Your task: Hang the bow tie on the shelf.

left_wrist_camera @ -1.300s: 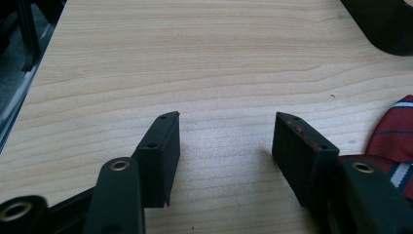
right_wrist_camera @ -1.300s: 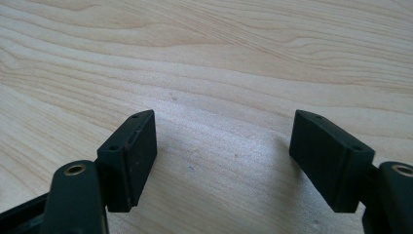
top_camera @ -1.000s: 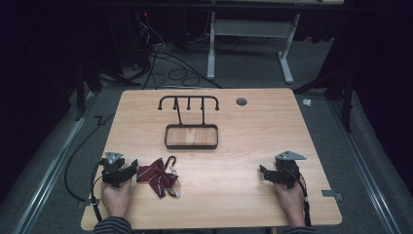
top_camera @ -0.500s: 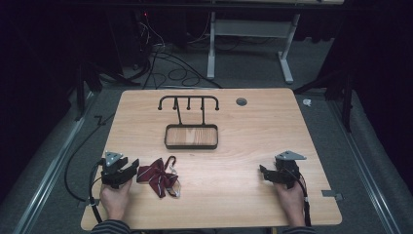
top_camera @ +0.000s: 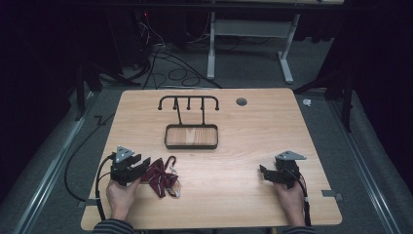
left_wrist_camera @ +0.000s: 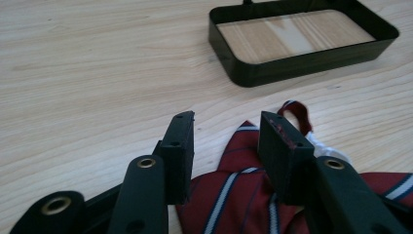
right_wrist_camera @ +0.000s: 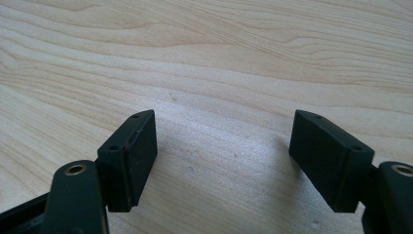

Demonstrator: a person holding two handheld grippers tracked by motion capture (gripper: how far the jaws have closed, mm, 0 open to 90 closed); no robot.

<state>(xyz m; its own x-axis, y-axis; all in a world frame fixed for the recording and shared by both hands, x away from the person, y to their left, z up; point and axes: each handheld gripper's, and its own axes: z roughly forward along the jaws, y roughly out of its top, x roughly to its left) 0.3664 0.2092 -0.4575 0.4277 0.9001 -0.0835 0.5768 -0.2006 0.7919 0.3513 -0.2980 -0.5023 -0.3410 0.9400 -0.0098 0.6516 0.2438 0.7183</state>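
Note:
A dark red tie with white-and-blue stripes [top_camera: 161, 178] lies crumpled on the wooden table near the front left. My left gripper [top_camera: 145, 165] sits at the tie's left end. In the left gripper view its jaws [left_wrist_camera: 226, 141] stand apart over the tie [left_wrist_camera: 234, 195], with cloth showing low between them; they have just been closing, and the pads are not pressing on the cloth. A red loop [left_wrist_camera: 298, 113] of the tie shows beyond the right jaw. My right gripper [top_camera: 263, 173] rests at the front right, open over bare wood [right_wrist_camera: 221, 156].
A black-rimmed tray with a wooden floor [top_camera: 191, 145] stands mid-table, and its near wall [left_wrist_camera: 302, 63] shows ahead of the left gripper. A black hook rack [top_camera: 189, 101] rises behind it. A round grommet [top_camera: 241, 102] is at the back. Cables trail off the table's left edge.
The left gripper has edged right over the tie's end and lifted slightly, and its jaws have narrowed. The right gripper has stayed put.

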